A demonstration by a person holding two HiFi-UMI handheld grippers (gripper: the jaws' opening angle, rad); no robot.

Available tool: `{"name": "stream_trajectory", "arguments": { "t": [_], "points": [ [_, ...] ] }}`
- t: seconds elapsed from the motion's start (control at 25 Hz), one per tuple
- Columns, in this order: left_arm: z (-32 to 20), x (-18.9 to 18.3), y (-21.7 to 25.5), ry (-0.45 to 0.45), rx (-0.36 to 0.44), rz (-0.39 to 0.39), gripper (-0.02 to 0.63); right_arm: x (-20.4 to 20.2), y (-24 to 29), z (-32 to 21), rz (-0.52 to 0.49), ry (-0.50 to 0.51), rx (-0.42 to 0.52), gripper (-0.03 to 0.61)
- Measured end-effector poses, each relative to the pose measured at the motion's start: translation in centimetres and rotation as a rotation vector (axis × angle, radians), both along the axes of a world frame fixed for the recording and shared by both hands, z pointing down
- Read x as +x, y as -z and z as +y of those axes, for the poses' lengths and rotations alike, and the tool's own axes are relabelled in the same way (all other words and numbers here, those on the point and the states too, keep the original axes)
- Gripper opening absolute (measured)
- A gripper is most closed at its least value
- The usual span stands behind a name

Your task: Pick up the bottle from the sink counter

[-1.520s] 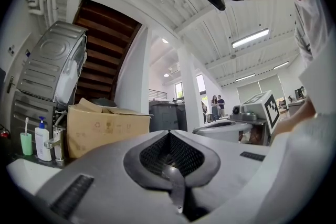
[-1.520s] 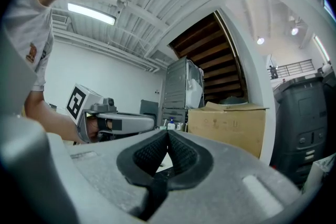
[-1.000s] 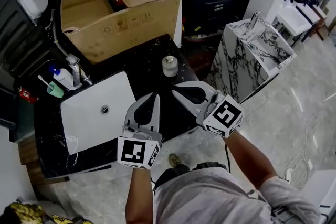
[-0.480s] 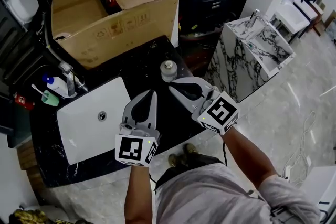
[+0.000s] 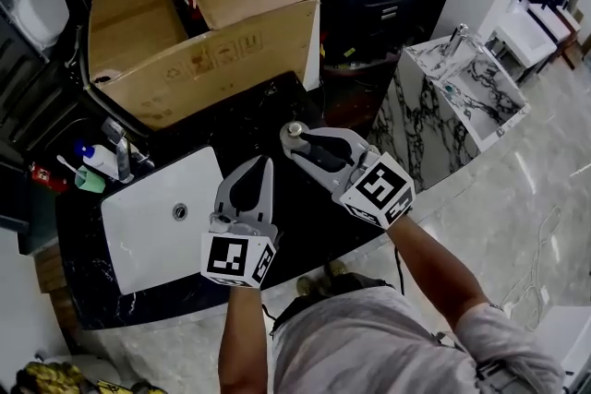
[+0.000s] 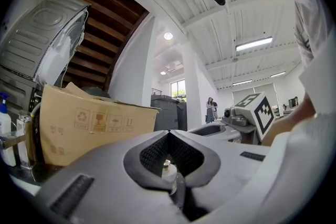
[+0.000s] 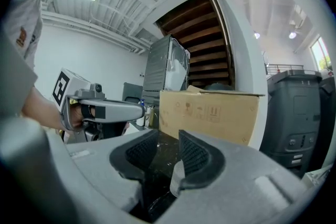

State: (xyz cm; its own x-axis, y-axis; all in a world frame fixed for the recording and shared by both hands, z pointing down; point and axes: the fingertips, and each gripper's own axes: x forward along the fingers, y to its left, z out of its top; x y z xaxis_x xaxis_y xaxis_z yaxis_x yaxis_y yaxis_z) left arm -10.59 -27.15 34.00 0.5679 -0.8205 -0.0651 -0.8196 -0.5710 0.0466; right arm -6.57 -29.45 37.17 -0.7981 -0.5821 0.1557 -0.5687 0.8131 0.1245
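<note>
A small pale bottle (image 5: 295, 130) with a round cap stands on the black sink counter (image 5: 242, 117), right of the white basin. My right gripper (image 5: 290, 141) reaches it from the right, and its jaws are opening. In the right gripper view the bottle (image 7: 176, 178) shows low in the gap, beside the right jaw of that gripper (image 7: 168, 138); the pads do not press on it. My left gripper (image 5: 267, 163) hovers shut and empty over the counter just short of the bottle. In the left gripper view the bottle (image 6: 168, 170) shows through the gap in the shut left gripper (image 6: 169, 134).
A large open cardboard box (image 5: 199, 14) fills the counter's back. The white basin (image 5: 157, 217) lies at the left with a faucet (image 5: 115, 146), a blue-capped dispenser (image 5: 92, 159) and a green cup (image 5: 90, 180). A marble washstand (image 5: 452, 97) stands to the right across a floor gap.
My right gripper has moved forward and left up to the bottle, and its jaws have parted. The left gripper has hardly moved and stays shut.
</note>
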Motion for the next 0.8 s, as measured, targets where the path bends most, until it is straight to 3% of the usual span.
{"name": "stream_trajectory", "arguments": {
  "t": [0.36, 0.8],
  "points": [
    [-2.5, -0.3, -1.8, 0.025, -0.024, -0.020, 0.000, -0.8, -4.1, -3.7, 0.067, 0.028, -0.090, 0.285],
    [-5.2, -1.2, -4.2, 0.052, -0.075, -0.029, 0.000, -1.2, -10.7, -7.1, 0.169, 0.049, -0.256, 0.362]
  ]
}}
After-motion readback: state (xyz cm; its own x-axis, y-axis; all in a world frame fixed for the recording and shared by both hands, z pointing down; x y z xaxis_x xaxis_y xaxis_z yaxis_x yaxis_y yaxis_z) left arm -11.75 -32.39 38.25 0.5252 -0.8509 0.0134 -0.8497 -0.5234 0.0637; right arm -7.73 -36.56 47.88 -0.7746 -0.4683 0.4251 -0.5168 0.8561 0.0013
